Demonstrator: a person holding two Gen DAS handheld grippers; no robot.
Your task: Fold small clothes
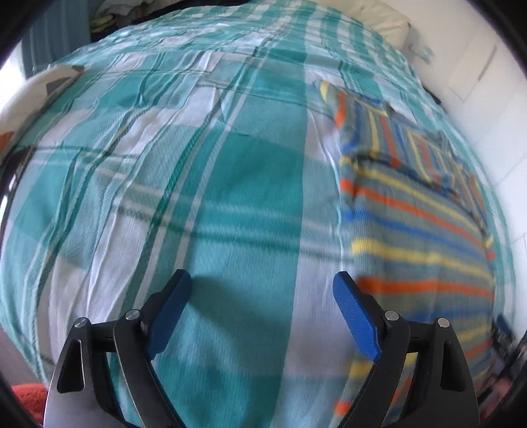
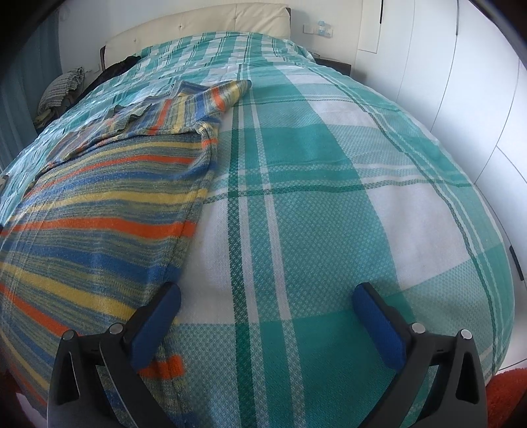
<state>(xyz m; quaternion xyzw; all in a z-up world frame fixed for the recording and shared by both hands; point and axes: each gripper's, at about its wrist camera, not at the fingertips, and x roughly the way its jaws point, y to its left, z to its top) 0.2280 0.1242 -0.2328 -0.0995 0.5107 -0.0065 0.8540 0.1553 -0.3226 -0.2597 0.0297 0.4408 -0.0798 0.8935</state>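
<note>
A striped knit garment [image 1: 418, 224] in grey-green with orange, blue and yellow bands lies spread flat on the teal-and-white checked bedspread [image 1: 197, 171]. In the left wrist view it fills the right side, and my left gripper [image 1: 262, 280] hovers open over bare bedspread just left of its edge, nothing between the blue pads. In the right wrist view the striped knit garment [image 2: 98, 210] covers the left half, one sleeve folded across near the top. My right gripper [image 2: 266, 293] stands open beside the garment's right edge, its left finger [image 2: 158, 319] over the hem corner.
A cream padded headboard [image 2: 204, 23] and white wardrobe doors [image 2: 461, 82] bound the bed at the back and right. A heap of clothes [image 2: 62, 89] lies at the far left of the bed. A patterned pillow [image 1: 36, 95] sits at the left edge. Red-orange rug [image 2: 507, 388] shows below.
</note>
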